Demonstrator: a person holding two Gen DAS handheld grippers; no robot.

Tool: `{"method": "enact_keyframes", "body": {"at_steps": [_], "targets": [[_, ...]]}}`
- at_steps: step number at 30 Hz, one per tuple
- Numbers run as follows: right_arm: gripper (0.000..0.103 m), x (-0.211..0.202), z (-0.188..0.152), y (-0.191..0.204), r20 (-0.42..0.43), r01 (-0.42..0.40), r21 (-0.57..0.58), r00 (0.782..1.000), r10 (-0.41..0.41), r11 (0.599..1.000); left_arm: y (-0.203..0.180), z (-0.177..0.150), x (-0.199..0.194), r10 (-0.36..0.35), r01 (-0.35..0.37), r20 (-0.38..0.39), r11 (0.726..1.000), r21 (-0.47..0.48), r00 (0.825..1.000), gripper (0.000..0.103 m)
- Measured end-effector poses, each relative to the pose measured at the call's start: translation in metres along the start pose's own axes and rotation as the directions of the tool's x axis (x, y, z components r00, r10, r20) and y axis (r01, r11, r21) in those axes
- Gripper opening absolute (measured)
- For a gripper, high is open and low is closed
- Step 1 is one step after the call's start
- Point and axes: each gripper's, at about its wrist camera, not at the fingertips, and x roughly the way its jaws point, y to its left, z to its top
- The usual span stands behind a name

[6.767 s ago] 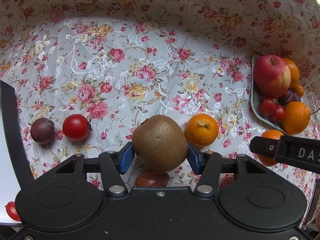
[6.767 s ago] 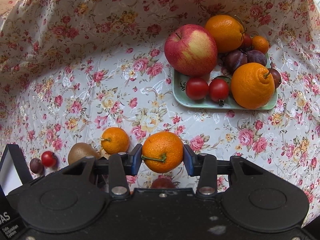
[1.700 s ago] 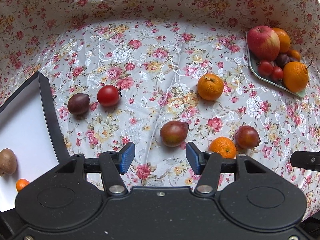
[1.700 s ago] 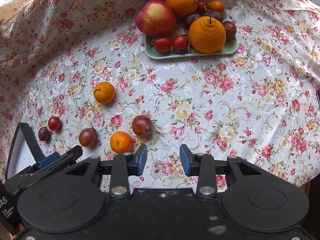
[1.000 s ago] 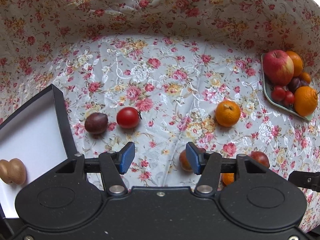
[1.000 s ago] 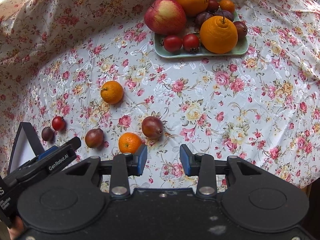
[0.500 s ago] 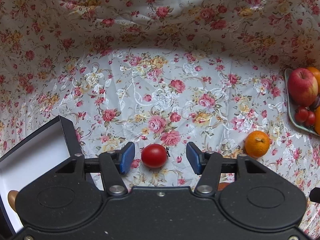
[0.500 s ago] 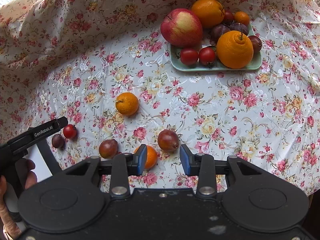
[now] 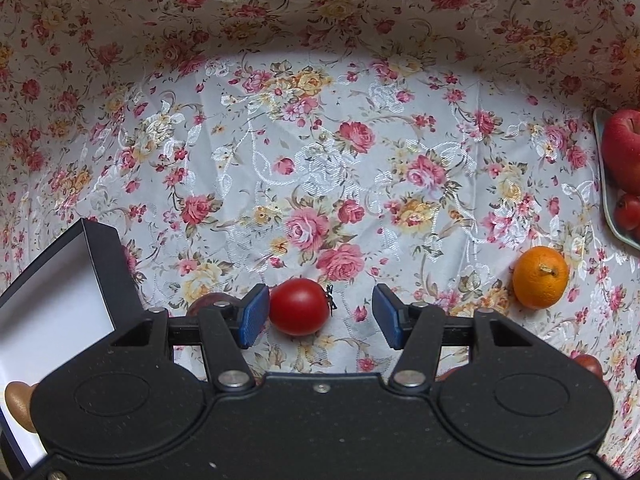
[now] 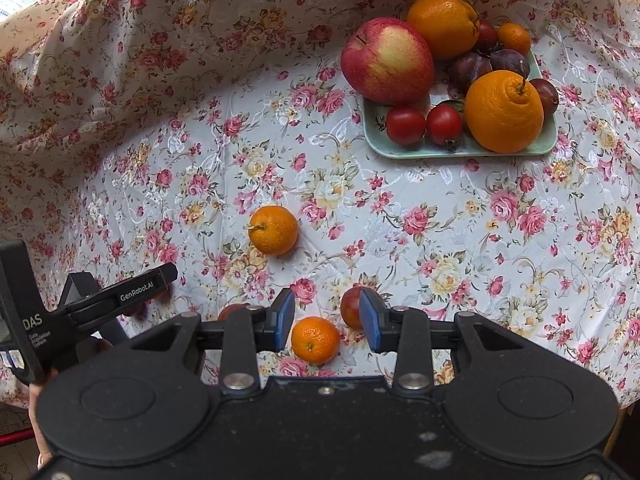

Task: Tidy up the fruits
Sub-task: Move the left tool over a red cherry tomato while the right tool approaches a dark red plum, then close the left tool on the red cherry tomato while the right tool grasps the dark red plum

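Observation:
My left gripper [image 9: 320, 316] is open. A red cherry tomato [image 9: 299, 306] lies on the floral cloth between its blue pads, close to the left pad [image 9: 253, 316]. A dark plum [image 9: 208, 303] peeks out behind that finger. My right gripper [image 10: 326, 322] is open over a small orange mandarin [image 10: 315, 339], with a red-brown plum [image 10: 352, 307] just behind its right pad. Another mandarin [image 10: 274, 230] lies further back; it also shows in the left wrist view [image 9: 540, 277]. The left gripper's body [image 10: 100, 300] shows at the left of the right wrist view.
A black-rimmed white box [image 9: 52, 312] stands at the left with a brown kiwi [image 9: 18, 402] inside. A pale green plate [image 10: 460, 150] at the back right holds an apple [image 10: 387, 66], oranges, plums and tomatoes. The cloth rises in folds behind.
The left gripper moved left and forward from the box until the tomato sat between its pads. The right gripper dropped toward the small mandarin, which now lies between its pads.

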Motion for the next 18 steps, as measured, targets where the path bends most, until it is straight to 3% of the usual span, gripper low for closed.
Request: {"method": "enact_keyframes", "body": {"at_steps": [13,18], "targets": [[0.039,0.017,0.000,0.011,-0.030,0.035,-0.036,0.999,-0.036,0.999,-0.006,0.000,0.008,-0.002,0.002,-0.016,1.000,0.006,1.000,0.063],[0.039,0.020,0.000,0.014,-0.038,0.042,-0.046,0.998,-0.044,0.998,0.004,0.001,0.019,-0.093,0.088,-0.079,0.994,-0.064,0.993,0.062]]}}
